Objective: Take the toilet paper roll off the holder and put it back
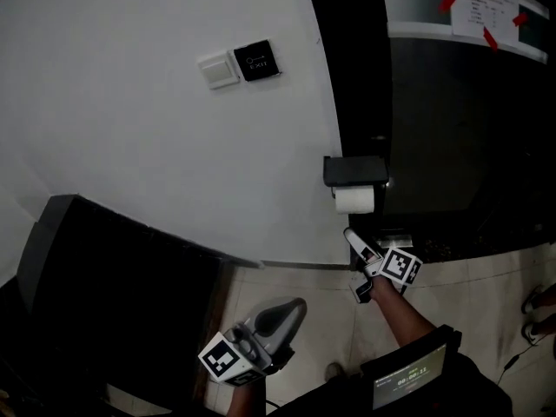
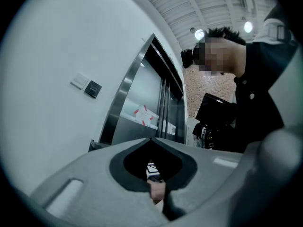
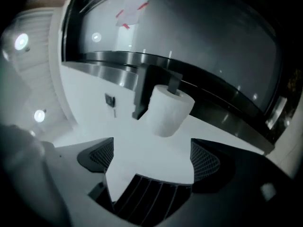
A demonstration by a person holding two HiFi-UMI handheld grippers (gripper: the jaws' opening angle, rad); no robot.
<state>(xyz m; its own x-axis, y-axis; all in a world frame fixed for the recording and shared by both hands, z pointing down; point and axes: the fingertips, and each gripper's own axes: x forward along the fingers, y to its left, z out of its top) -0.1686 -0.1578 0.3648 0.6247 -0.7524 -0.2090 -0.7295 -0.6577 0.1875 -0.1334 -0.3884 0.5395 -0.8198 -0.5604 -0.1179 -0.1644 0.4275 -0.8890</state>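
A white toilet paper roll (image 1: 354, 200) hangs on a black wall holder (image 1: 354, 170) beside a dark metal door frame. My right gripper (image 1: 358, 266) is just below the roll, pointing up at it, and does not touch it. In the right gripper view the roll (image 3: 168, 110) stands ahead of the right gripper (image 3: 154, 160), whose meshed pads (image 3: 206, 162) are spread wide with nothing between them. My left gripper (image 1: 291, 311) hangs low over the floor, far from the roll. In its own view the left gripper (image 2: 151, 140) has its grey jaws closed together and empty.
Two switch plates (image 1: 239, 63) sit on the white wall above left of the holder. A dark cabinet (image 1: 113, 294) fills the lower left. The dark glossy door (image 1: 452, 129) carries a taped notice (image 1: 482, 3). Shoes (image 1: 539, 311) stand on the tiled floor at right.
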